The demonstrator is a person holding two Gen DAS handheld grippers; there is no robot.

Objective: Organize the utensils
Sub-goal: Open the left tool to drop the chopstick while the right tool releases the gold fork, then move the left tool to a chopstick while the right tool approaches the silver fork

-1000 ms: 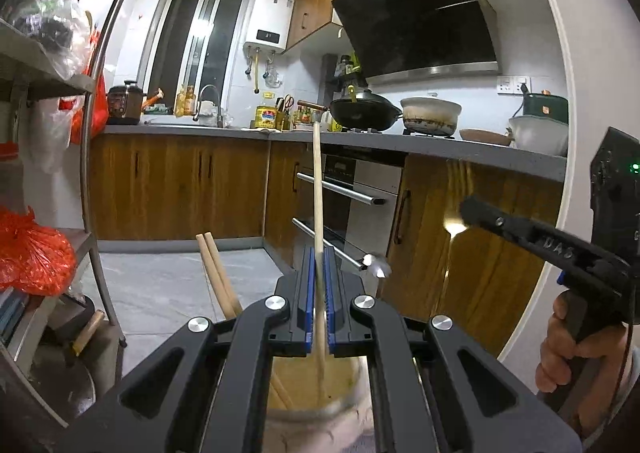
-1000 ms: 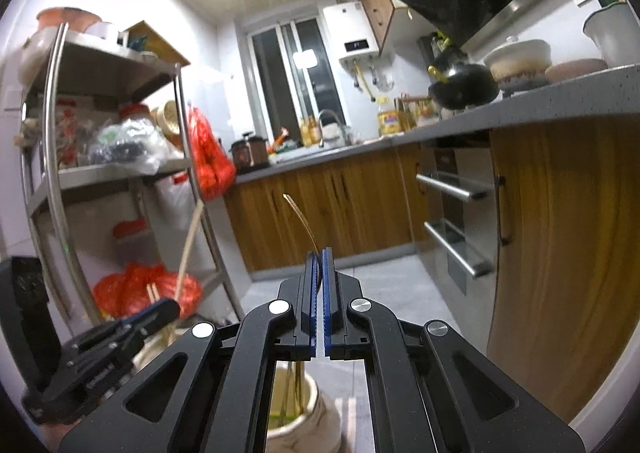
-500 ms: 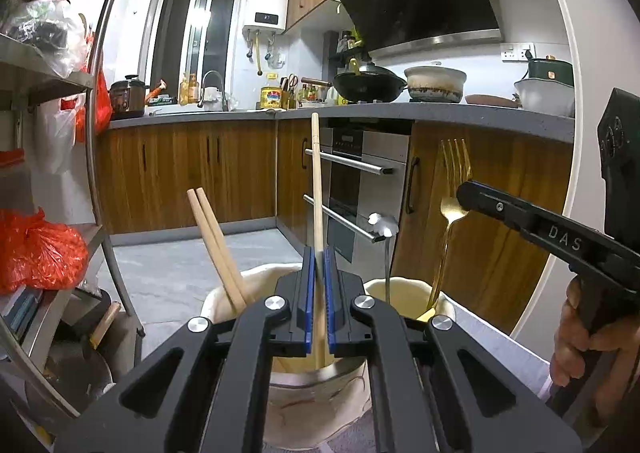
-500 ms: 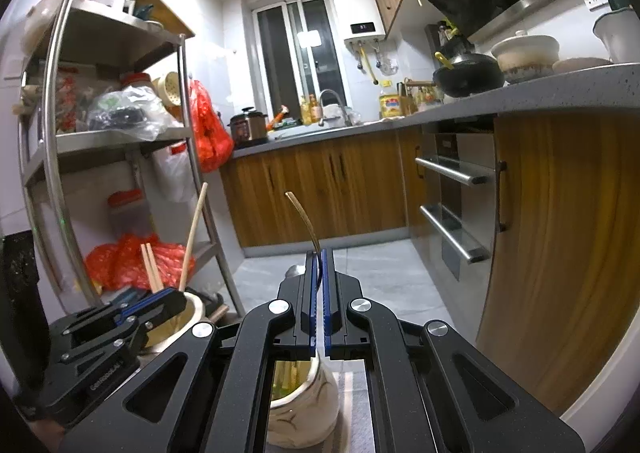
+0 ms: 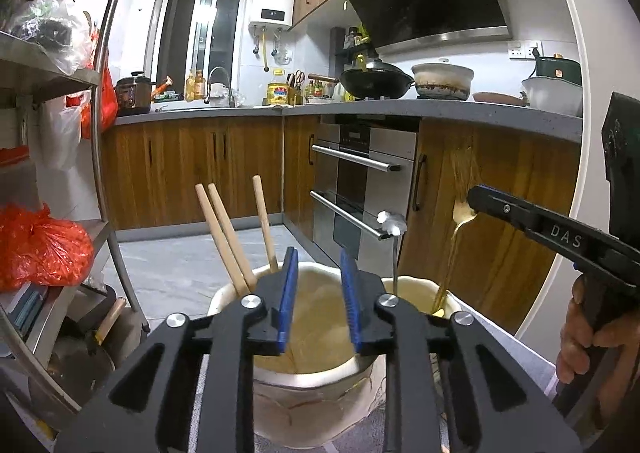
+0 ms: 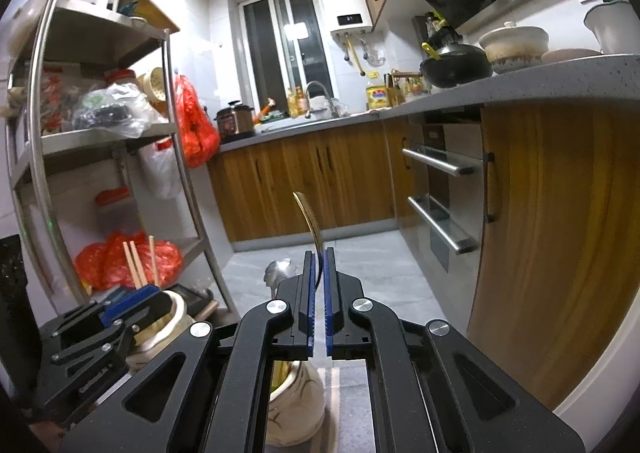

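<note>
Two cream ceramic pots stand side by side. The left pot [image 5: 308, 369] holds three wooden chopsticks [image 5: 228, 237]. My left gripper [image 5: 319, 268] is open and empty just above its rim. The right pot [image 5: 416, 293] holds a silver spoon [image 5: 393, 225] and a gold fork [image 5: 460, 213]. In the right wrist view my right gripper [image 6: 319, 259] stands around the gold fork [image 6: 308, 217], jaws slightly parted, over the right pot [image 6: 296, 401]. The left pot [image 6: 164, 321] and chopsticks [image 6: 138, 265] sit at the left, under the left gripper [image 6: 132, 303].
A metal shelf rack [image 5: 100, 133] with red bags [image 5: 40, 249] stands at the left. Wooden cabinets, an oven [image 5: 360, 193] and a grey countertop [image 5: 440, 109] with cookware run behind and to the right. Grey tiled floor [image 6: 360, 273] lies beyond the pots.
My left gripper opened and let go of the third chopstick, which now rests in the left pot. My right gripper lowered the fork into the right pot and its jaws parted slightly.
</note>
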